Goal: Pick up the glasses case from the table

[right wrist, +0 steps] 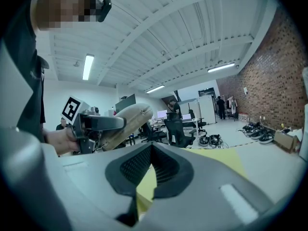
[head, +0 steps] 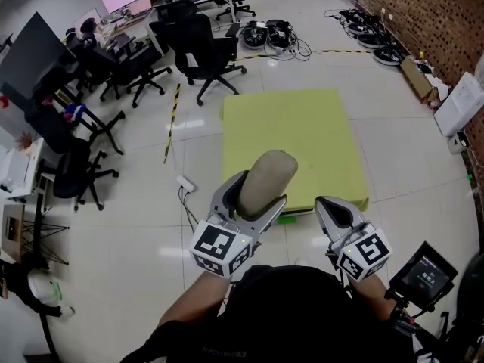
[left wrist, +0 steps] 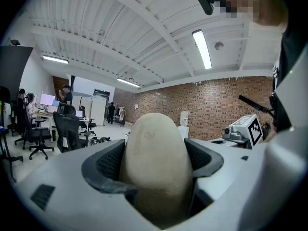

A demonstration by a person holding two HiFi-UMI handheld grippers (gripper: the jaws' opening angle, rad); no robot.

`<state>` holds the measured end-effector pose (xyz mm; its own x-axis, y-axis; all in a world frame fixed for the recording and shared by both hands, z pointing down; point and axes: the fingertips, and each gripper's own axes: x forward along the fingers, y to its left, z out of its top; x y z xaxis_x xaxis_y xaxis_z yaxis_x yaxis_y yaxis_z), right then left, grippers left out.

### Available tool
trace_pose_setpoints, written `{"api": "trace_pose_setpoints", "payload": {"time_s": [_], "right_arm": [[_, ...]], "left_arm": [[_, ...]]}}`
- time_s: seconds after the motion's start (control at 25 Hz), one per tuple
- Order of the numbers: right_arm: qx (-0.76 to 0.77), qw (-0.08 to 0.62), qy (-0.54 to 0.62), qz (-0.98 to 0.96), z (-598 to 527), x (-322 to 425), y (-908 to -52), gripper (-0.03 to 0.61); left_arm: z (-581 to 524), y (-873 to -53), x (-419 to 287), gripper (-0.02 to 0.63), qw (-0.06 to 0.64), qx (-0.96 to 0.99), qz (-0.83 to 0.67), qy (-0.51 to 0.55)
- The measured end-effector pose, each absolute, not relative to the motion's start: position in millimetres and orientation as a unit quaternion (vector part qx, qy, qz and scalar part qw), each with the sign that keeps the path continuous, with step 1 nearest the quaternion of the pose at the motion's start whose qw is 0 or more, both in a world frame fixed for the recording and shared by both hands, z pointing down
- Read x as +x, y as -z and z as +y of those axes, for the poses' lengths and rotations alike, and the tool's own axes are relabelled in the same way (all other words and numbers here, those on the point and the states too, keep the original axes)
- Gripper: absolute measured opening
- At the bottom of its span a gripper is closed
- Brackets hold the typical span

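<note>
Glasses case point(head: 266, 176) clamped in my left gripper point(head: 255, 197), held clear above the near edge of the yellow table point(head: 302, 127); my right gripper point(head: 333, 207) idles beside that edge, jaws together on nothing; pickup looks done, next wants only a steady grip.

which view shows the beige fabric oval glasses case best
The left gripper view: the beige fabric glasses case fills the centre, clamped between the left gripper's jaws. The head view shows it small, above the yellow-green table. The right gripper view catches it side-on, partly behind that gripper.
</note>
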<state>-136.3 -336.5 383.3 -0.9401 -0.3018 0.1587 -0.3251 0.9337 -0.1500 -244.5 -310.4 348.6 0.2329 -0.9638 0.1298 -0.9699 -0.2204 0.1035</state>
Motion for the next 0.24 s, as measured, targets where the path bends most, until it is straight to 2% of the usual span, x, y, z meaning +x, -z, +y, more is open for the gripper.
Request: {"api": "trace_pose_setpoints", "payload": {"time_s": [0.24], "right_arm": [[0.159, 0.065, -0.088, -0.981, -336.7, -129.9, -388.4, 0.0]], "left_arm": [[-311.0, -352.7, -238.6, 0.39, 0.08, 0.78, -0.62, -0.019]]}}
